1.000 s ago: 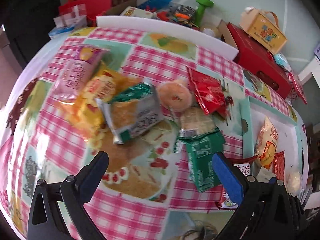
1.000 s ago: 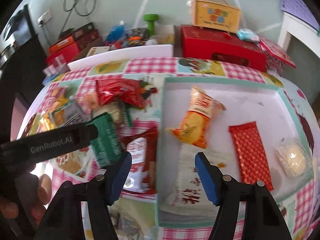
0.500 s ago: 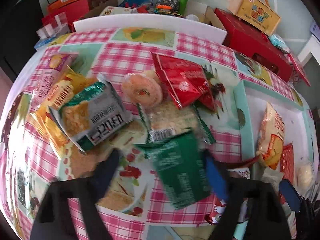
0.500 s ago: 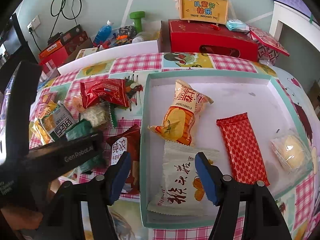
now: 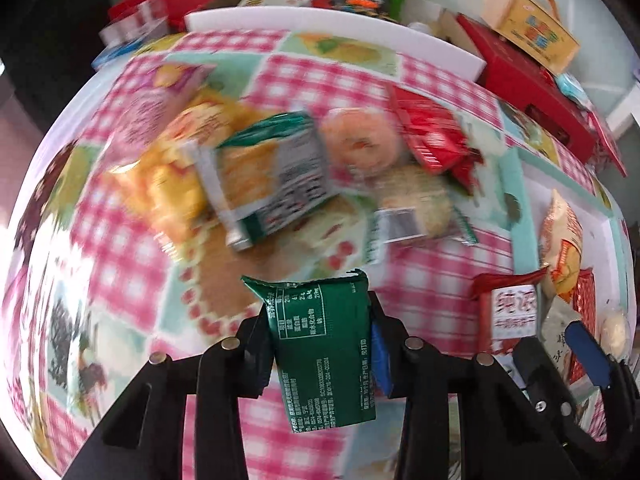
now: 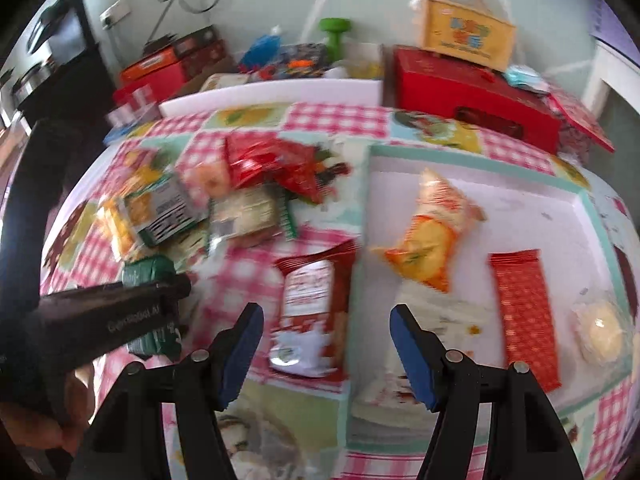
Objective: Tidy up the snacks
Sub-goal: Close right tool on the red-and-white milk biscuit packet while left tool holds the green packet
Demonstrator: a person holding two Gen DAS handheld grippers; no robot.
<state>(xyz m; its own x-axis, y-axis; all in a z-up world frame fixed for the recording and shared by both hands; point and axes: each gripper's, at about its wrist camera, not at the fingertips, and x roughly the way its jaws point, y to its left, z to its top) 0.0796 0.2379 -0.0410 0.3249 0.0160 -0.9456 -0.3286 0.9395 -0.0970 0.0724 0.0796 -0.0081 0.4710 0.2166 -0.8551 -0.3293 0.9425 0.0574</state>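
My left gripper [image 5: 320, 336] is shut on a dark green snack packet [image 5: 324, 344] and holds it lifted above the checked tablecloth. That green packet [image 6: 150, 276] also shows at the left of the right wrist view, pinched in the left gripper's black fingers. My right gripper [image 6: 326, 340] stands open above a red-and-white packet [image 6: 312, 312] lying just left of the tray's edge. The mint-rimmed white tray [image 6: 472, 160] holds an orange-yellow bag [image 6: 432, 240], a red wafer bar [image 6: 524, 312], a white packet and a pale round cake [image 6: 600, 332].
A loose pile of snacks lies on the cloth: a green-grey packet [image 5: 272, 184], a yellow bag [image 5: 176, 184], a round orange cake [image 5: 360, 144], a red packet [image 5: 436, 140]. Red boxes [image 6: 472, 92], a yellow carton and a green dumbbell stand at the back. A hand [image 6: 44, 420] is at lower left.
My left gripper has shut on the green packet and lifted it off the cloth. My right gripper has drifted left, from over the tray to over the red-and-white packet.
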